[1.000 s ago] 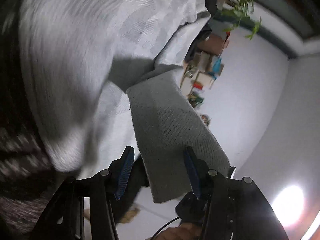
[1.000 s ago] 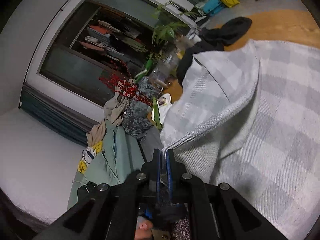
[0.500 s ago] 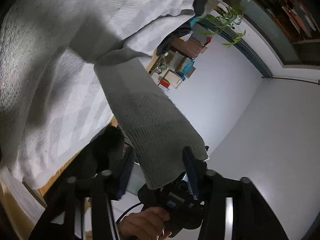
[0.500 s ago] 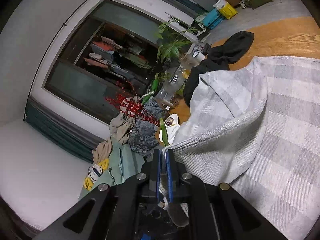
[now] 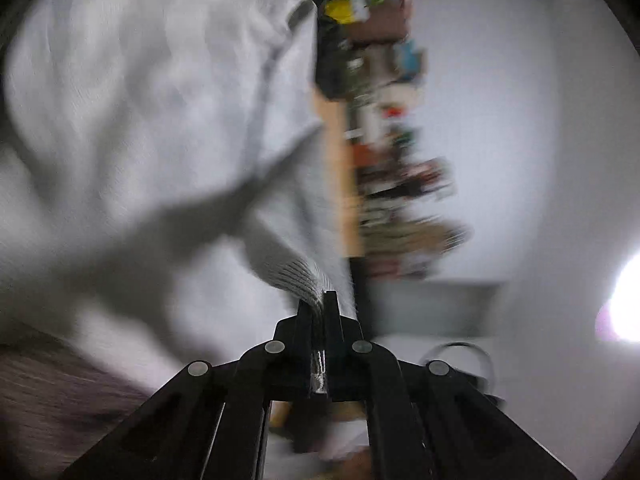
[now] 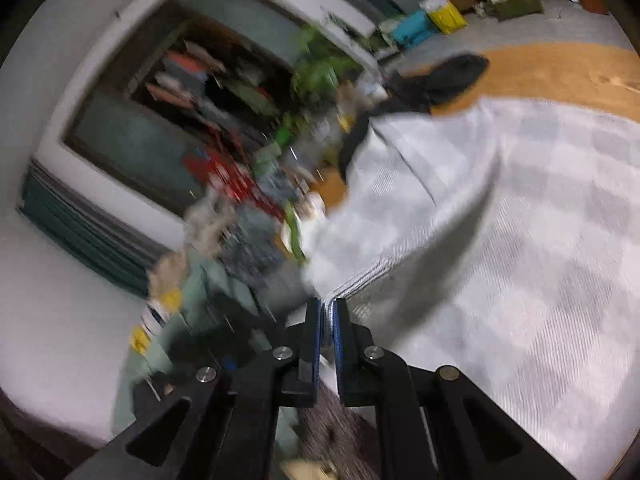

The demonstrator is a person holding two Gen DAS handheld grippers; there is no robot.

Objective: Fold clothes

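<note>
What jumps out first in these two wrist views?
A big grey checked sweater fills both views, spread over a wooden table. Each gripper is shut on it: the left gripper on a ribbed cuff, the right gripper on a ribbed hem. Blurred clutter and a green plant sit behind.

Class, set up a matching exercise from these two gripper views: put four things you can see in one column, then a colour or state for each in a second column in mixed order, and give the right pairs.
Column one:
1. left gripper
2. right gripper
3. table
4. dark garment

Column two:
A. orange-brown wood, partly covered by cloth
B. shut on the ribbed cuff of the grey sweater
C. black, lying on the table beyond the sweater
D. shut on the sweater's ribbed hem

Pairs: 1-B, 2-D, 3-A, 4-C
</note>
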